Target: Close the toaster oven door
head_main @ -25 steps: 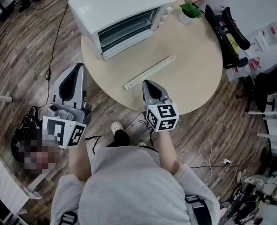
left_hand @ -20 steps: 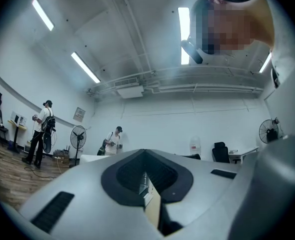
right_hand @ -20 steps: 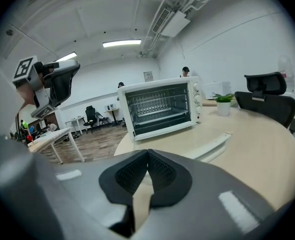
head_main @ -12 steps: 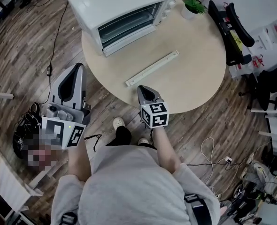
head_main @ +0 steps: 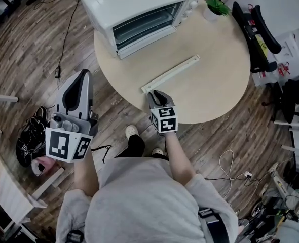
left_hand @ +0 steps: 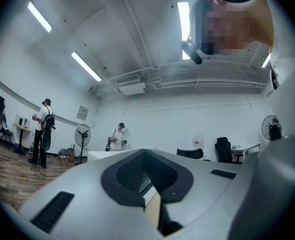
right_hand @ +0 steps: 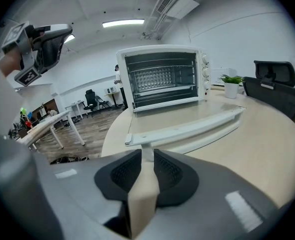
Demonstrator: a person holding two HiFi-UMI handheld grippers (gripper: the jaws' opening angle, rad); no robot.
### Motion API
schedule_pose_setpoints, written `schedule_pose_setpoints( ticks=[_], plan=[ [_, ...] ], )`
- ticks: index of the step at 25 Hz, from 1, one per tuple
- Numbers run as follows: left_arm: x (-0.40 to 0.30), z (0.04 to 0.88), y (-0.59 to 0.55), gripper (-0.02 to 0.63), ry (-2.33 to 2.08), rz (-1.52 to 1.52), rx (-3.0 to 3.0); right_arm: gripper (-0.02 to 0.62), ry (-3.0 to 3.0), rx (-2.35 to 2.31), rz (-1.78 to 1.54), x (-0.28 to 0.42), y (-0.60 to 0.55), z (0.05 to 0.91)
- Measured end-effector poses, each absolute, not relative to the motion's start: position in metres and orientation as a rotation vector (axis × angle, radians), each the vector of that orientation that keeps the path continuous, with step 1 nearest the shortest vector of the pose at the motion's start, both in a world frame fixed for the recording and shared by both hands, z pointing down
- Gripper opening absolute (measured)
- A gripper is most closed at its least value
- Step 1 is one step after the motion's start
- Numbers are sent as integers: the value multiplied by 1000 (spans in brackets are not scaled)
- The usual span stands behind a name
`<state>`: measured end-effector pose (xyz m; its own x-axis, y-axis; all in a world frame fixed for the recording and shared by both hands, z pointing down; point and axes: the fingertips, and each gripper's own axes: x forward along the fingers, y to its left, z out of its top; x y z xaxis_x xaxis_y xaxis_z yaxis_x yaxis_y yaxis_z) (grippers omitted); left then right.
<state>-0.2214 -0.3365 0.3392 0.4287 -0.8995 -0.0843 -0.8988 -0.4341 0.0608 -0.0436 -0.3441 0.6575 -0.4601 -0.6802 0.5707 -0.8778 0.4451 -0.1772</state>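
The oven (head_main: 139,6) stands on the round counter (head_main: 210,90), upper centre of the head view, with its cavity uncovered and facing you. The door is down and open. Its white handle (head_main: 171,74) runs diagonally across the middle of the frame, well clear of the oven front.

You hold the right gripper (head_main: 156,92) at the counter's near edge, tips just beside the handle's lower-left end. In the right gripper view its jaws are drawn together to a narrow slit. A white post (right_hand: 147,151) under the handle stands directly at the tips. Whether the tips touch it cannot be told.

You hold the left gripper (head_main: 84,74) off the counter at the left of the frame, over the wooden floor (head_main: 23,59). Its jaws are clenched tip to tip, with nothing between them.
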Motion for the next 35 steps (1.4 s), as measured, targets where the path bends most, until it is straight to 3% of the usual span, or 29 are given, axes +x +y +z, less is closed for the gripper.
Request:
schedule_pose_setpoints(
  ticks=[11, 16, 35],
  plan=[
    [-239, 344, -335, 6, -1698, -140, 2632, 103, -2239, 1317, 544, -56, -358, 666],
    [-244, 343, -335, 6, -1706, -140, 2629, 78, -2221, 1302, 484, -57, -360, 663],
    [-242, 327, -337, 6, -1693, -237, 2657, 74, -2256, 1318, 316, -72, -373, 568]
  ],
)
